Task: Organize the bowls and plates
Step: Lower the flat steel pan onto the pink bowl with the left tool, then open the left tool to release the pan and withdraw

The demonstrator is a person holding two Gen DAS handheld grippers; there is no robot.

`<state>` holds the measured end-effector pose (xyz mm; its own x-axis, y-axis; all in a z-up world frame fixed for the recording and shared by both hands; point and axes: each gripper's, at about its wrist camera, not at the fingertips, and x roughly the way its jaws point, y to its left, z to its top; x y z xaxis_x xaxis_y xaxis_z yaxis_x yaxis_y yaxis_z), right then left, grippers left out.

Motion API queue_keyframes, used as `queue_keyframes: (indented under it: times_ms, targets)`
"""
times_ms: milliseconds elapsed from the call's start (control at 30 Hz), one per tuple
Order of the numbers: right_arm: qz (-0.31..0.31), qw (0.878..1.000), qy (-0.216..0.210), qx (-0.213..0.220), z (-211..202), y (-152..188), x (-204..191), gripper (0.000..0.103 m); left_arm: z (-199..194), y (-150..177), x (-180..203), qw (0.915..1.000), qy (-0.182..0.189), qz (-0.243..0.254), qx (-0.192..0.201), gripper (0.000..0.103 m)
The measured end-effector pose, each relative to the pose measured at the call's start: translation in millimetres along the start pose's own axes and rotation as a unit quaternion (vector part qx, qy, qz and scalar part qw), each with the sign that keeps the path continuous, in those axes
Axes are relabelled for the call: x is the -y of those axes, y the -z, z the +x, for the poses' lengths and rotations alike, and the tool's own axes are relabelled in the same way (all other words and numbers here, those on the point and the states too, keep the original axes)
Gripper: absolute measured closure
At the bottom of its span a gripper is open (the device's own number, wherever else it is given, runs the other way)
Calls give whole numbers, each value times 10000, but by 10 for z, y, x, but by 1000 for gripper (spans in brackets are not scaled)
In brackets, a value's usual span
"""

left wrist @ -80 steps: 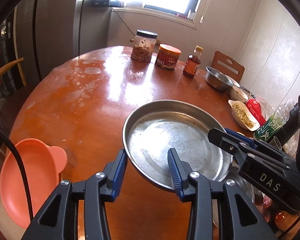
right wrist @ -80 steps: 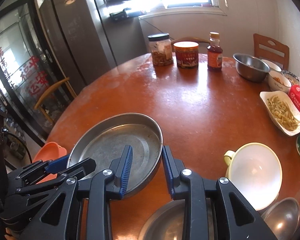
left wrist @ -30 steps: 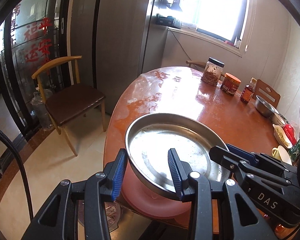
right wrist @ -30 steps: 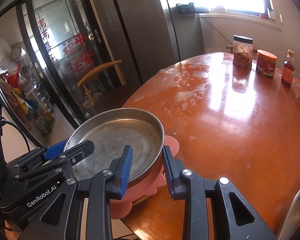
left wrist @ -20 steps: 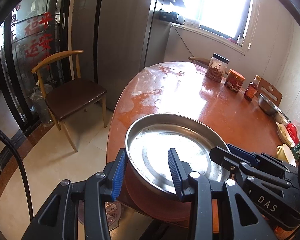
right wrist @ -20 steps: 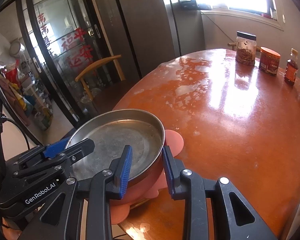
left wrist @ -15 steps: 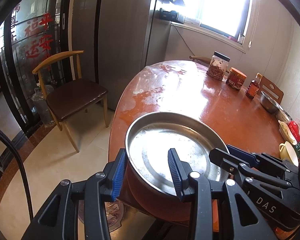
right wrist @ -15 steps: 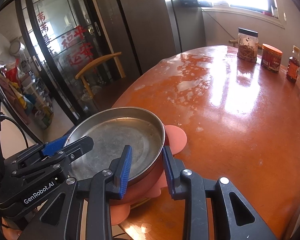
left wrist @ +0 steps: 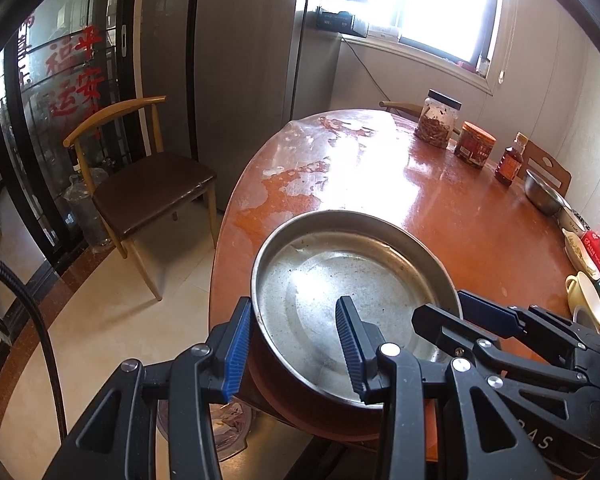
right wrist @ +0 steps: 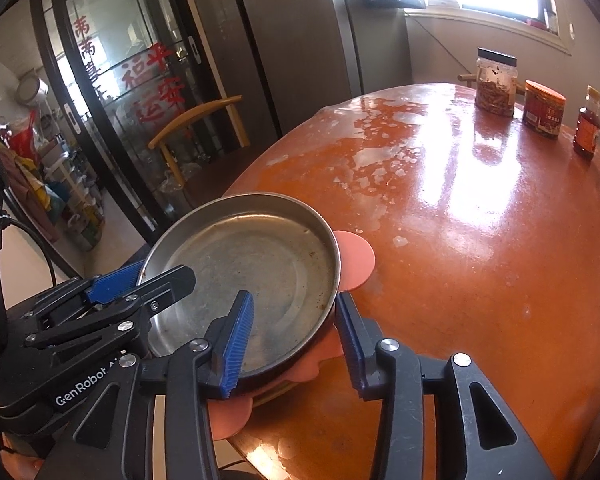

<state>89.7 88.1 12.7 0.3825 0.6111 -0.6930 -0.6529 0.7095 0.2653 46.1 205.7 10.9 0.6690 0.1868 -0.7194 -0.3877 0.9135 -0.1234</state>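
Now the metal plate (right wrist: 244, 276) sits stacked on the pink bowl (right wrist: 354, 258) between both claws, left gripper (left wrist: 296, 354) clamping its rim, right gripper (right wrist: 294, 342) opening off it; yellow bowl (left wrist: 588, 298) far right still unsorted.

my left gripper (left wrist: 296, 346): jaws clamped, angled down, sits left | my right gripper (right wrist: 296, 334): jaws opening, angled down, sits right
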Motion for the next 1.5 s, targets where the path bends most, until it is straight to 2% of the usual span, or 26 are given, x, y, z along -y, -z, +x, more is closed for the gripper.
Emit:
queue_keyframes:
  times_ms: [300,567,633,733,1267,1367,1500]
  targets:
    - [55,10000,-68,40,-53,24,37,57,-4,16,-7,10000,-34,-18,-22,61]
    - [164,9998,29,100,-127,43,128,52,19,36,-16,9999,-35,-37,-107,61]
    - [188,9997,57,121,-153,56,146,47,19,35,-17,9999,-42,-37,-112,61]
    - [248,9995,55,162,-198,74,176,41,14,36,-20,9999,-35,-42,-100,58]
    - [336,9987,113,363,-437,107,212,38,-174,14,-40,9999,-52,-59,145,46]
    - [398,9980,142,460,-507,105,229,32,-241,8,-36,9995,-167,-14,252,42]
    - [427,9967,199,654,-635,108,245,30,-322,1,-24,9992,-182,-14,344,40]
